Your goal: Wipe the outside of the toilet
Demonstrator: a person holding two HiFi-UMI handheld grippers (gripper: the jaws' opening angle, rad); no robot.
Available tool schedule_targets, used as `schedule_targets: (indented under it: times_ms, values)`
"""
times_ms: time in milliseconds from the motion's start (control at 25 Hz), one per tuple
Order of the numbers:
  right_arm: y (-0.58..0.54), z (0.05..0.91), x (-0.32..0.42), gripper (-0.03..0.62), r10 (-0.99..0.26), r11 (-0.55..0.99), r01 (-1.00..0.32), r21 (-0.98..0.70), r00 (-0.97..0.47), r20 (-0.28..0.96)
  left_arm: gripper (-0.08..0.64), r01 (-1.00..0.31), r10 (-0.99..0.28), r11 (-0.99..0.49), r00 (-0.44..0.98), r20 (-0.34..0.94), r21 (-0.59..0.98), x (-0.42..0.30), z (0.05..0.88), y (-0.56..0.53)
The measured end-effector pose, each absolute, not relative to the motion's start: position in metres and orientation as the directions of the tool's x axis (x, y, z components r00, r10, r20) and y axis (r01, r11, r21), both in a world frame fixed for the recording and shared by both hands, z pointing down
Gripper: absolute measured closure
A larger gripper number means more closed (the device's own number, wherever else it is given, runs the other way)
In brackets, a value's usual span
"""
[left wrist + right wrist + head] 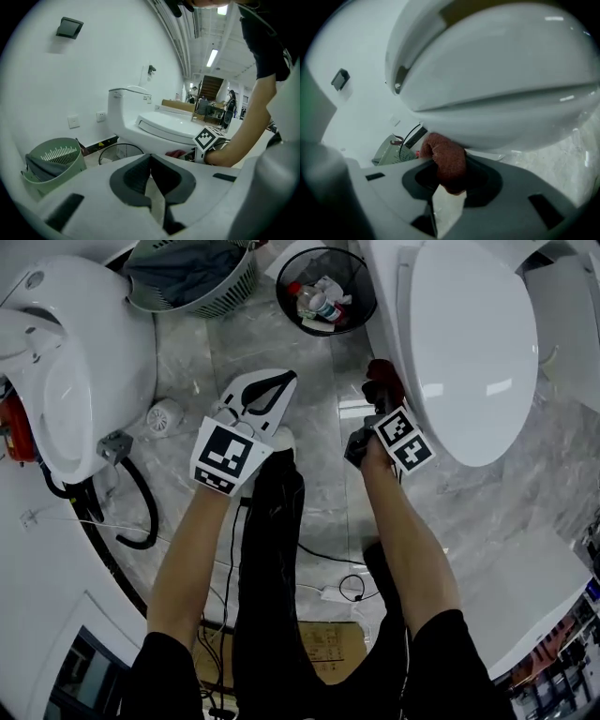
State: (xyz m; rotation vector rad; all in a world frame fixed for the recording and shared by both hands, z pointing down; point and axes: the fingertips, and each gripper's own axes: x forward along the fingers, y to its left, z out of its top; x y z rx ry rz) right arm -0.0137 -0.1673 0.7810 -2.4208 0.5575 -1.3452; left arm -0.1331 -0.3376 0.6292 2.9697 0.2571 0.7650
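The white toilet (469, 343) stands at the upper right with its lid down. My right gripper (380, 382) is shut on a red cloth (382, 371) and holds it against the bowl's left side. In the right gripper view the cloth (445, 154) sits between the jaws of that gripper (451, 174), touching the underside of the bowl (497, 84). My left gripper (279, 382) hovers over the floor to the left, shut on nothing. In the left gripper view its tips (150, 159) meet, with the toilet (159, 126) beyond.
A second toilet (75, 362) stands at the left. A green basket (197, 277) and a black wire bin (326, 289) with trash are at the back. Cables (141, 512) run over the marble floor, and a cardboard box (328, 648) lies near the person's legs.
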Motion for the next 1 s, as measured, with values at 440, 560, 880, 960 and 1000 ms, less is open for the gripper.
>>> schedule_targets:
  times_ms: [440, 560, 880, 960, 1000]
  values:
    - [-0.084, 0.775, -0.039, 0.485, -0.567, -0.823, -0.285, -0.491, 0.395, 0.723, 0.558, 0.072, 0.132, -0.987, 0.878, 0.460, 0.146, -0.159, 0.621, -0.230]
    - [-0.059, 0.773, -0.040, 0.485, -0.583, -0.811, -0.327, -0.485, 0.368, 0.725, 0.558, 0.076, 0.140, -0.985, 0.879, 0.456, 0.155, -0.159, 0.619, -0.205]
    - [0.007, 0.769, -0.034, 0.485, -0.606, -0.786, -0.372, -0.494, 0.311, 0.732, 0.558, 0.064, 0.129, -0.985, 0.886, 0.444, 0.158, -0.154, 0.605, -0.153]
    - [0.019, 0.768, -0.029, 0.486, -0.614, -0.776, -0.390, -0.495, 0.290, 0.734, 0.558, 0.074, 0.132, -0.987, 0.885, 0.447, 0.144, -0.151, 0.602, -0.141]
    - [0.025, 0.767, -0.027, 0.486, -0.616, -0.771, -0.402, -0.493, 0.278, 0.737, 0.558, 0.077, 0.134, -0.987, 0.884, 0.448, 0.142, -0.149, 0.600, -0.134]
